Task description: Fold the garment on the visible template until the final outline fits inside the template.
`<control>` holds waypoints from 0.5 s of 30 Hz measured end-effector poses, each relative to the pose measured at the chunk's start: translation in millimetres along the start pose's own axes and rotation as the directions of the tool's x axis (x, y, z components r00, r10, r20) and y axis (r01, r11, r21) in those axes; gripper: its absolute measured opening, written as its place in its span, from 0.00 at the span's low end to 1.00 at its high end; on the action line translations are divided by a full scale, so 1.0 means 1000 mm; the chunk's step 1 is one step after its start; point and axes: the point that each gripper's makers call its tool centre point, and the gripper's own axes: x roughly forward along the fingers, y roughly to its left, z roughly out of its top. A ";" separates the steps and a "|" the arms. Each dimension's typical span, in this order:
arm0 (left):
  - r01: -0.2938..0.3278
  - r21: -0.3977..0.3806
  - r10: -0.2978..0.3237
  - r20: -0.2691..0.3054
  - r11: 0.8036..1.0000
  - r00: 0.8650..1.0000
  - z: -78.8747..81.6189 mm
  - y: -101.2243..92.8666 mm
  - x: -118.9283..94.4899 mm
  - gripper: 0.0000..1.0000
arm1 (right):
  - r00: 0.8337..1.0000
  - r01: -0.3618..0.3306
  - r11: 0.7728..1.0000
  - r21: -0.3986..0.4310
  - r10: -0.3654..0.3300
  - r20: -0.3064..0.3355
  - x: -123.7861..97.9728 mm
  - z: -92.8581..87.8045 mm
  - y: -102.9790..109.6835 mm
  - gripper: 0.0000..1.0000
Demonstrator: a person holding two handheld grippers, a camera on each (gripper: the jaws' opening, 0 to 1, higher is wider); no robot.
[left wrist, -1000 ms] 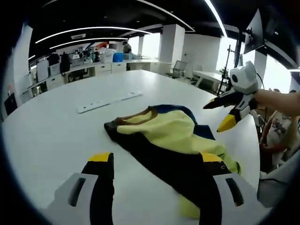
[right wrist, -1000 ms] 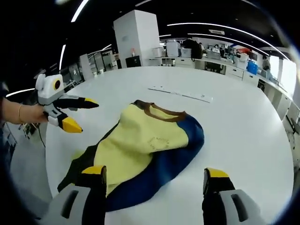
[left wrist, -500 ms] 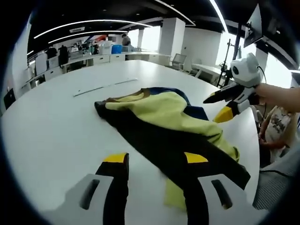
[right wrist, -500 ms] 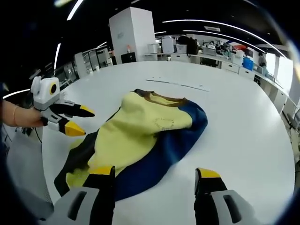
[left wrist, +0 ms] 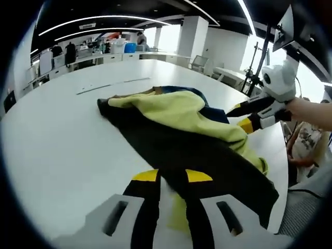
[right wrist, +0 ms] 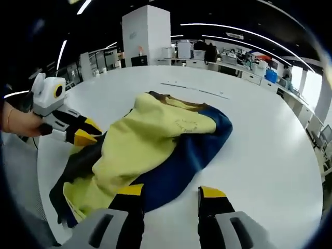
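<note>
A yellow, blue and black garment point(left wrist: 176, 116) point(right wrist: 155, 135) lies rumpled on the white round table point(left wrist: 57, 140) point(right wrist: 270, 150). My left gripper point(left wrist: 173, 176) hangs over the garment's black hem, and its jaws stand a narrow gap apart with the black cloth between them. It also shows at the left of the right gripper view, where the left gripper point(right wrist: 85, 130) is at the black edge. My right gripper point(right wrist: 171, 191) is open over the blue edge and partly closed in. In the left gripper view the right gripper point(left wrist: 244, 116) is held by a hand at the garment's far side.
A thin pale strip point(left wrist: 111, 85) point(right wrist: 194, 89) lies on the table beyond the garment. The table edge point(left wrist: 282, 171) runs close to the garment on the near side. Desks, chairs and a white pillar point(right wrist: 148, 33) stand in the office behind.
Both grippers have come down to the garment's edges and their jaws have narrowed a lot, the left more than the right. The garment is now more bunched.
</note>
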 end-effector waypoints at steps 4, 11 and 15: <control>-0.023 -0.035 0.023 -0.008 0.999 1.000 0.000 0.002 0.002 0.02 | 1.000 0.029 1.000 -0.004 -0.029 0.010 0.003 -0.002 -0.002 0.26; -0.035 -0.099 0.033 -0.016 0.994 0.999 -0.001 0.002 -0.002 0.00 | 0.999 0.046 0.996 0.077 -0.047 0.005 0.005 -0.004 -0.006 0.00; -0.030 -0.102 0.028 -0.018 0.994 0.999 0.001 0.003 -0.004 0.00 | 0.999 0.043 0.994 0.100 -0.044 0.009 0.004 -0.004 -0.006 0.00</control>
